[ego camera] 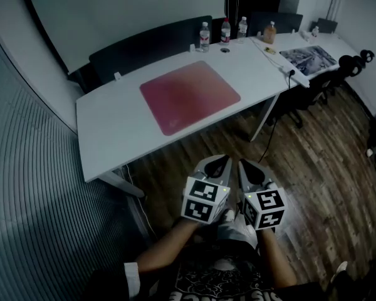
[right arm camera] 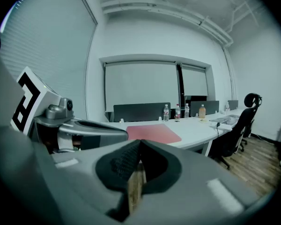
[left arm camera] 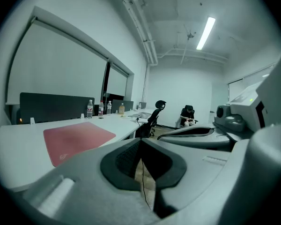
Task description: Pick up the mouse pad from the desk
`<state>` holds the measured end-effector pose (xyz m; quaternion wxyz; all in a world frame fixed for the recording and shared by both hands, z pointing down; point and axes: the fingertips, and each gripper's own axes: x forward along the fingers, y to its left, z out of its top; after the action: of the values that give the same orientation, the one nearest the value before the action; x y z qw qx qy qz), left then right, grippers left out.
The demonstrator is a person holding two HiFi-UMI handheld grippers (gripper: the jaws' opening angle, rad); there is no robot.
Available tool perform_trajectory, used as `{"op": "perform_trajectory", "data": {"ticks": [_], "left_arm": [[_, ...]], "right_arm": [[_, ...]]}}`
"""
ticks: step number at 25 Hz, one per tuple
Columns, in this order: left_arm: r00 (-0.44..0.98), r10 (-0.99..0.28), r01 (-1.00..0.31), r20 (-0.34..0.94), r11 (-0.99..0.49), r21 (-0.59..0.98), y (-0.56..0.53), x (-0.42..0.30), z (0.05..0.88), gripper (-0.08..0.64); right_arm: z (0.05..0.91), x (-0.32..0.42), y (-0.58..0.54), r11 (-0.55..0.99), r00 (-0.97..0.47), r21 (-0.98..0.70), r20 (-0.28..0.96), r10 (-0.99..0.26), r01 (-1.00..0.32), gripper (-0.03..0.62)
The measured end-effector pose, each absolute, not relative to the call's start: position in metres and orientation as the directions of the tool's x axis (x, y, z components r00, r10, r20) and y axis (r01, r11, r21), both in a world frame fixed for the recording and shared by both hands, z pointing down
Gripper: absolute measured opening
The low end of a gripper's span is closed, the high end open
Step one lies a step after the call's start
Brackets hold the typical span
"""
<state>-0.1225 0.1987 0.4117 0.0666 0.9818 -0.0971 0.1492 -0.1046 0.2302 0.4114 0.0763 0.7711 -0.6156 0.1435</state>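
Note:
A pink-red mouse pad [ego camera: 189,95] lies flat on the white desk [ego camera: 113,130], near its middle; it also shows as the pad [left arm camera: 75,137] in the left gripper view and the pad [right arm camera: 153,133] in the right gripper view. Both grippers hang side by side over the wooden floor, well short of the desk's front edge. My left gripper [ego camera: 220,163] is shut with nothing in it, jaws meeting at the tips [left arm camera: 140,142]. My right gripper [ego camera: 245,166] is likewise shut and empty [right arm camera: 139,144].
Several drink bottles [ego camera: 224,31] stand along the desk's far edge beside dark divider panels [ego camera: 151,45]. A printed sheet [ego camera: 308,59] lies at the desk's right end. Office chairs [ego camera: 354,63] stand at the right. A person sits far off [left arm camera: 187,116].

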Motion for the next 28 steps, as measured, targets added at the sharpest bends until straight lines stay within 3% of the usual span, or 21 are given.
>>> {"op": "perform_trajectory", "data": {"ticks": [11, 28], "left_arm": [[0.940, -0.185, -0.218, 0.288, -0.972, 0.085, 0.177, -0.065, 0.401, 0.005], [0.898, -0.245, -0.293, 0.365, -0.953, 0.081, 0.129, 0.076, 0.435, 0.005]], "right_arm": [[0.413, -0.051, 0.210, -0.222, 0.197, -0.054, 0.295, -0.935, -0.974, 0.002], [0.438, 0.096, 0.155, -0.153, 0.108, -0.130, 0.303, -0.947, -0.980, 0.002]]}}
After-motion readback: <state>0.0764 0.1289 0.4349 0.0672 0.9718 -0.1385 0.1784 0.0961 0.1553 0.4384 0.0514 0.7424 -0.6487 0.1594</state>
